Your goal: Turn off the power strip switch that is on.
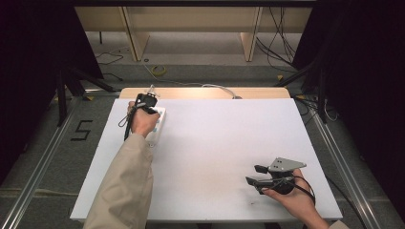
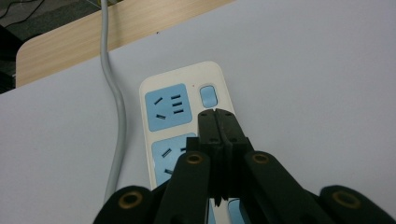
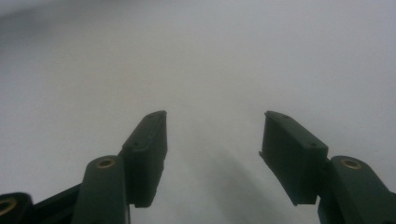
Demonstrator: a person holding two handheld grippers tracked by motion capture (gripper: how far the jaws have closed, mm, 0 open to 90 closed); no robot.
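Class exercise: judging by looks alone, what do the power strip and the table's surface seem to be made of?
Power strip: probably moulded plastic, smooth cream casing with pale blue socket faces and rounded corners. Table: a matte white sheet, material unclear, over a board with wood grain showing along its far edge.

Two hand-held grippers over a white table

The left gripper [image 1: 144, 101] sits over a white power strip [image 1: 157, 125] near the far left corner of the table [image 1: 215, 138]; the right gripper [image 1: 253, 174], jaws apart, rests on its side near the near right corner, well apart from the strip.
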